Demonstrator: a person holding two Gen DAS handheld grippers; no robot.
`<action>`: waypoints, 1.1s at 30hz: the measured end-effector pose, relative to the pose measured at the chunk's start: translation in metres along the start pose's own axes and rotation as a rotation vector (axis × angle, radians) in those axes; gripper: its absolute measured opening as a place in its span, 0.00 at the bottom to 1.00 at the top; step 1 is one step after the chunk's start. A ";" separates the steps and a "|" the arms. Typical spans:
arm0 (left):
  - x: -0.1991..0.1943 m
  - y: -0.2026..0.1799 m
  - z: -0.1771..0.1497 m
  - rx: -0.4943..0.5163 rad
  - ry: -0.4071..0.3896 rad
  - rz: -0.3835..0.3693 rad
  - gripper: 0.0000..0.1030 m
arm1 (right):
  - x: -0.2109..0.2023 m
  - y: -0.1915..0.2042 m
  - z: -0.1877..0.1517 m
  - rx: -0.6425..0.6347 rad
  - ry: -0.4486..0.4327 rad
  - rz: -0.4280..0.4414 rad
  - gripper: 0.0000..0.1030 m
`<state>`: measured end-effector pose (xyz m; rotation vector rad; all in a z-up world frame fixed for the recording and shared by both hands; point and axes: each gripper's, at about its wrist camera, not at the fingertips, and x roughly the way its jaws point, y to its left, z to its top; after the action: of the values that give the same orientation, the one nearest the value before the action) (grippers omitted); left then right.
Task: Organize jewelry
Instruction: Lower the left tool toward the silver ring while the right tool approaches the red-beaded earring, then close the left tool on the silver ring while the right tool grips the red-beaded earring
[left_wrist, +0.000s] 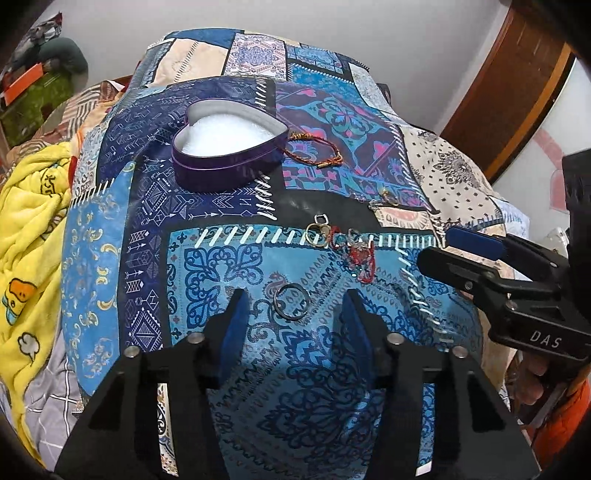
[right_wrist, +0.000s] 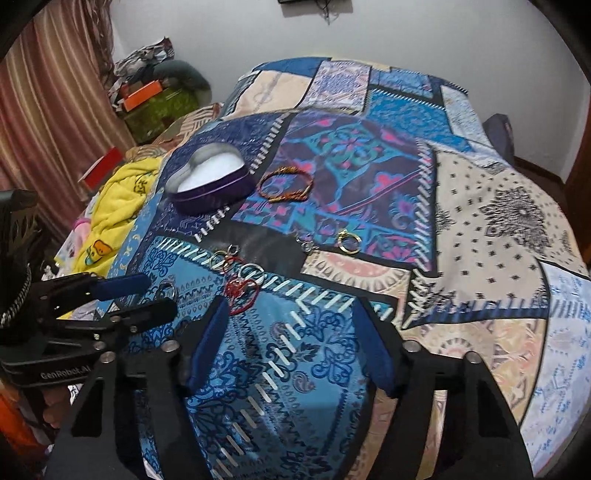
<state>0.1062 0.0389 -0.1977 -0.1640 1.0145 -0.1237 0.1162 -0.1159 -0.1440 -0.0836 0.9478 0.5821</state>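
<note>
Left wrist view showed your left gripper (left_wrist: 291, 317) half spread around the dark ring (left_wrist: 291, 303), seemingly untouched; your right gripper (right_wrist: 291, 343) gaped empty over open quilt (right_wrist: 480, 240).

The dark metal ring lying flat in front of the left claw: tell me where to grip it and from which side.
Grip the dark ring across its band, coming down from above with the left claw, one finger outside each opposite edge. It lies flat on the patchwork quilt, so no edge stands up; the soft cloth should give under the fingertips. It sits apart from the red tangle.
</note>
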 end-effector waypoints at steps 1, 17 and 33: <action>0.001 -0.001 0.000 0.002 -0.001 -0.001 0.47 | 0.002 0.000 0.001 -0.001 0.004 0.010 0.55; 0.005 -0.002 -0.002 0.016 -0.026 0.030 0.20 | 0.038 0.011 0.012 -0.006 0.089 0.100 0.30; -0.007 -0.003 0.002 0.026 -0.074 0.035 0.20 | 0.032 0.002 0.010 0.006 0.100 0.050 0.09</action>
<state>0.1040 0.0372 -0.1905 -0.1260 0.9416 -0.0988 0.1369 -0.0971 -0.1625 -0.0850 1.0514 0.6259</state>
